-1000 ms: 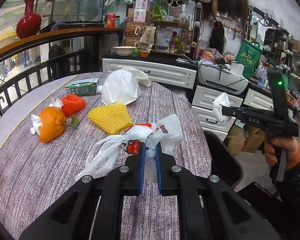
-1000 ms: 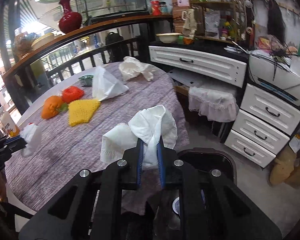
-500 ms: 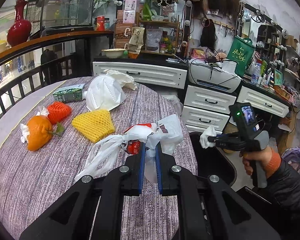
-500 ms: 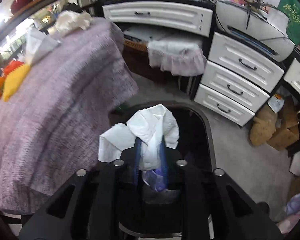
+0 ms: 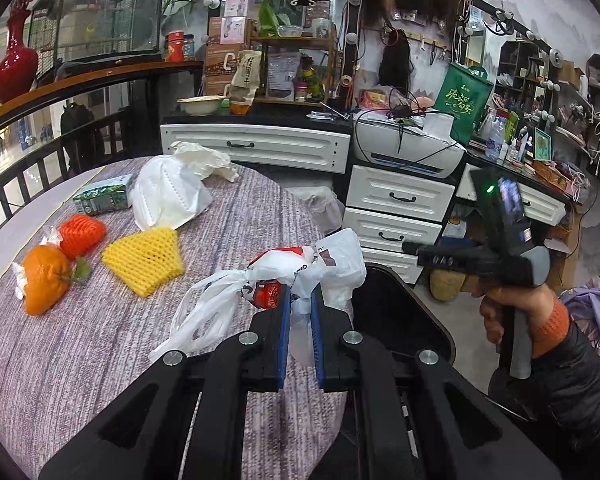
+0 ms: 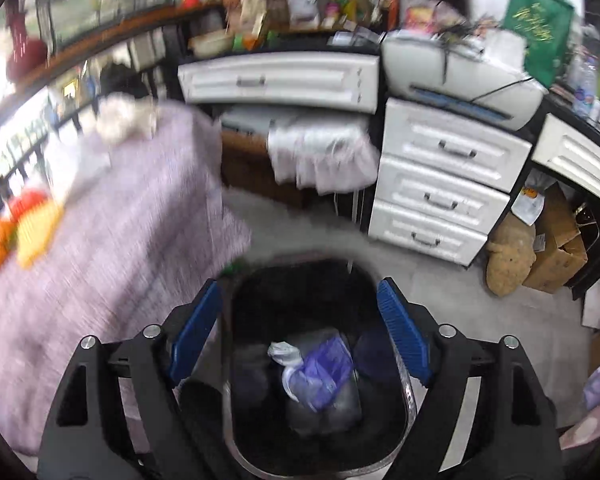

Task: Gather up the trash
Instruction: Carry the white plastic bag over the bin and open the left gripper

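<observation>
Bin (image 6: 244, 436) under opening, empty right gripper (image 6: 300, 336), left gripper (image 5: 298, 332) pinching one bag (image 5: 300, 272)

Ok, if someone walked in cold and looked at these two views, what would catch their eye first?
Probably the crumpled white plastic bag with red packaging inside, pinched in the left gripper above the purple-clothed table's edge. Next, the right gripper, its blue-padded fingers opening with nothing between them, directly over the black trash bin. On the table, the orange fruit and yellow foam net stand out.
</observation>
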### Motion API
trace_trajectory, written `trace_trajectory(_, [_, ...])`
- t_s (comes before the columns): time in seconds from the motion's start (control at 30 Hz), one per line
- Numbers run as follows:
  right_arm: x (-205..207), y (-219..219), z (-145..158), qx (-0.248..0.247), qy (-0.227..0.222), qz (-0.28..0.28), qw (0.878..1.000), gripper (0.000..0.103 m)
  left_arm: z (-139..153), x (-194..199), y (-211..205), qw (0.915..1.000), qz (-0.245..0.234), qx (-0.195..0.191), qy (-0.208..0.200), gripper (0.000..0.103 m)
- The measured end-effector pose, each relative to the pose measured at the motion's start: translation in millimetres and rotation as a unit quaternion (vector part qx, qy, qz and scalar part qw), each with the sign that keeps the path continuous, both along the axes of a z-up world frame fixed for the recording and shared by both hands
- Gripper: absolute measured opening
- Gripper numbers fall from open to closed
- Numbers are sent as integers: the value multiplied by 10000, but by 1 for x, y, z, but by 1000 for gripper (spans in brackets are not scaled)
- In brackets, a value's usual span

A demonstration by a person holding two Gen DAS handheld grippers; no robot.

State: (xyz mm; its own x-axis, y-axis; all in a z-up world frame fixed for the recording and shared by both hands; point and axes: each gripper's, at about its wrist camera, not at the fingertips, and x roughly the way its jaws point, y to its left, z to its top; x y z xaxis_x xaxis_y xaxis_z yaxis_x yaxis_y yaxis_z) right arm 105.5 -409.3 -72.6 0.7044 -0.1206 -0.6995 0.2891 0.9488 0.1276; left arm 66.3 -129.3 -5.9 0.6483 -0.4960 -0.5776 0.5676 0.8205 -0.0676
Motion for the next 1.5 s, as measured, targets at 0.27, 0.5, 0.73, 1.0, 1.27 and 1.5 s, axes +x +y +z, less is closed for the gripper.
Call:
trace_trajectory(0.27, [-43, -15, 60, 255, -1101, -405, 9928, 89, -3, 0, -31, 9996, -257, 11, 124, 11])
trace_trajectory(0.5, [-70, -18, 97, 160, -1611, -520, 9854, 91, -7, 3, -56, 9988, -427, 37, 230, 11])
trace_trajectory(0.73, [-77, -23, 105, 162, -1672, -546, 9843, 92, -16, 3, -94, 9967, -736, 155, 318, 11])
trace_trajectory(1.0, [-77, -38, 99, 353, -1618, -623, 9842, 92, -57, 13, -147, 9910, -989, 496, 759, 11])
trace_trajectory(1.27, [-74, -40, 95, 376, -1548, -604, 9854, 92, -84, 9, -175, 9866, -1165, 665, 931, 72])
trace_trajectory(1.5, [-71, -34, 92, 362, -1501, -487, 9868, 92, -80, -5, -162, 9867, -1245, 706, 768, 87])
